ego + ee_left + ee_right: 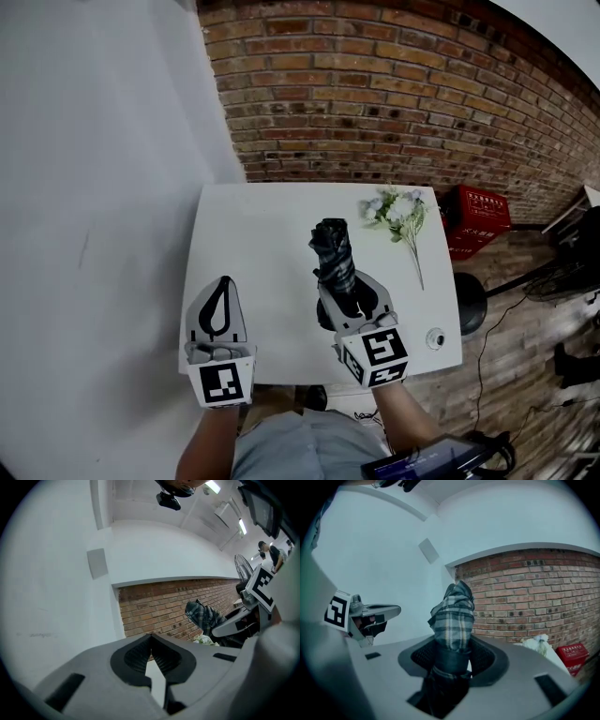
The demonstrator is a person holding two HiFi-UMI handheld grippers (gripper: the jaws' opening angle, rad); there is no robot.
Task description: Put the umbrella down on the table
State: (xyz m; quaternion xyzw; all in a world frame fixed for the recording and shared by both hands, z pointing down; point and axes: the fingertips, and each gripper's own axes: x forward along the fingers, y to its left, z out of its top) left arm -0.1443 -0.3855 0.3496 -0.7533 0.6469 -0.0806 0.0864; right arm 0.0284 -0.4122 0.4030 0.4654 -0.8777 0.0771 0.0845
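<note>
Our right gripper (349,291) is clamped on the folded plaid umbrella (333,248), held above the near middle of the table (272,216) and not yet resting on it. Our left gripper (223,289), jaws together on nothing, hovers at the table's near left edge. If we release this high, we judge the umbrella may bounce and roll off the table's near edge, or toward the flowers (398,211) at its far right.

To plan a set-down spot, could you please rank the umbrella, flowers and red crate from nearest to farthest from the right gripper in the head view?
1. Umbrella: held in the right gripper.
2. Flowers: far right corner of the table.
3. Red crate: on the floor, right of the table.
</note>
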